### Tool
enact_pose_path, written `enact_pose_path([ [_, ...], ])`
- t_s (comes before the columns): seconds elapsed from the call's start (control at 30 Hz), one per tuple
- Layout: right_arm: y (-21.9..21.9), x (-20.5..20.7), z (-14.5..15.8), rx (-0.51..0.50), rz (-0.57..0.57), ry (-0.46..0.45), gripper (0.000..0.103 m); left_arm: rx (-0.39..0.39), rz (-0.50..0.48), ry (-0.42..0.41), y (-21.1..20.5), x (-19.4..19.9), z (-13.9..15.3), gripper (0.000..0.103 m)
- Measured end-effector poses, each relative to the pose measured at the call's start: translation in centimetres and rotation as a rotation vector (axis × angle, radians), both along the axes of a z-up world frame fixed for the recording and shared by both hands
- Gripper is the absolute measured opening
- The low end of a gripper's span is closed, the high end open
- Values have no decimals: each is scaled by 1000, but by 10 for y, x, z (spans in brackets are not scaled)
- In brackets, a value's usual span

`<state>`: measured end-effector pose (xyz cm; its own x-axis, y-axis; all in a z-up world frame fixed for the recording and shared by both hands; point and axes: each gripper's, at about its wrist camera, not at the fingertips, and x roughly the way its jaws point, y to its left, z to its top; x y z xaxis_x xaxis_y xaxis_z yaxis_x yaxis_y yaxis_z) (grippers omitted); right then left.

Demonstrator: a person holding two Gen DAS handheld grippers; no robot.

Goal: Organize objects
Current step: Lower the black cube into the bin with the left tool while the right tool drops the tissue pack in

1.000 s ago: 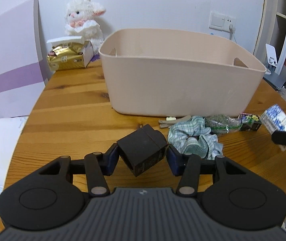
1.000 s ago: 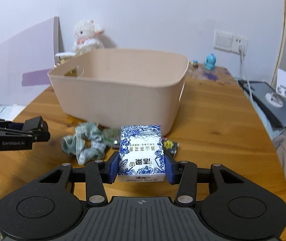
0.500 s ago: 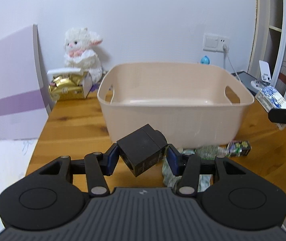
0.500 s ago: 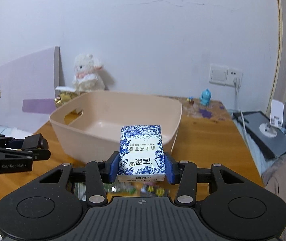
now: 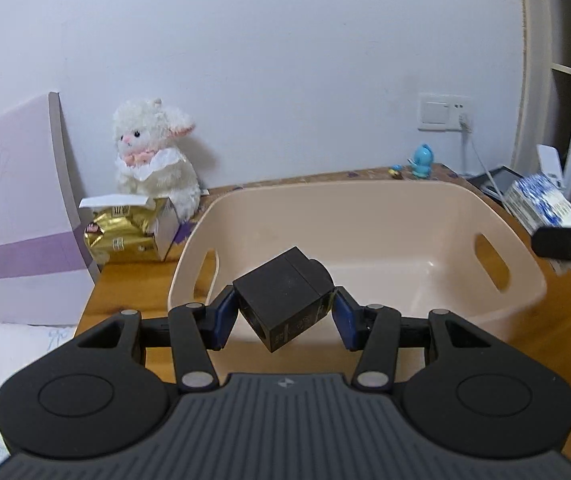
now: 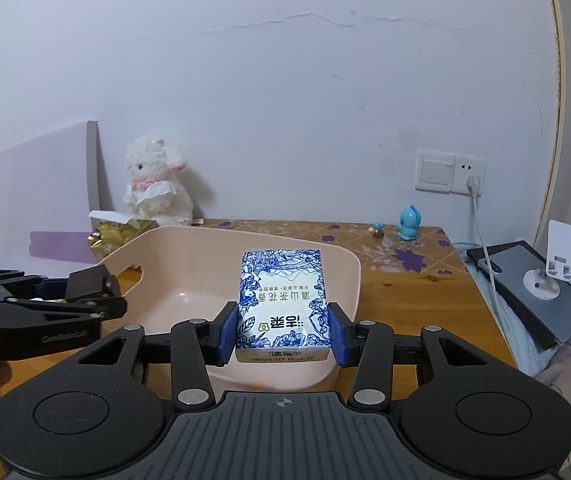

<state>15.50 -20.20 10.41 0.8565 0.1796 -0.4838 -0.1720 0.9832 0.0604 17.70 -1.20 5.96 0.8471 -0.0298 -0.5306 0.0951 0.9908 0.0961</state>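
My left gripper (image 5: 283, 316) is shut on a black charger block (image 5: 285, 296), tilted corner-down, held over the near left rim of the beige plastic tub (image 5: 405, 232). The tub's inside shows nothing in it. My right gripper (image 6: 283, 338) is shut on a blue-and-white tissue pack (image 6: 283, 300), held above the tub (image 6: 173, 272) near its right front rim. In the right wrist view the left gripper (image 6: 97, 300) with the black block (image 6: 87, 280) hangs over the tub's left side. The tissue pack (image 5: 541, 204) shows at the far right in the left wrist view.
A white plush lamb (image 5: 153, 160) and an open box with a gold pouch (image 5: 125, 232) stand behind the tub's left. A blue figurine (image 6: 409, 222) sits by the wall socket (image 6: 451, 172). A dark tablet (image 6: 525, 280) with a white stand lies right of the wooden table (image 6: 413, 292).
Both grippers have risen from near the tabletop to above the tub's rim, each with its object. The cloth and small items in front of the tub have dropped out of view.
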Motion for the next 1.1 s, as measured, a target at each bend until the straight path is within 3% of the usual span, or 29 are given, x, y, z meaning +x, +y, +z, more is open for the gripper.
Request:
enact_pose_path([
  [0.2,-1,28,-11,-13,-17,47,43,25,18,31,-14,36,-9,53],
  [0.43,1,61,-31,-35,-16,124,43,74,8,127,-27,69,-31,53],
  [0.8,20,75,-48,-107,43,175,43,76,-3,214,-31,81,-54,54],
  [0.83,20,74,-48,-104,43,174,52,65,-2,212,-30,80,-53,57],
  [0.97,18,67,-43,-78,42,158,57,45,2,171,-28,71,-40,80],
  [1.1,15,55,-32,-58,44,136,68,41,14,133,-25,58,-25,90],
])
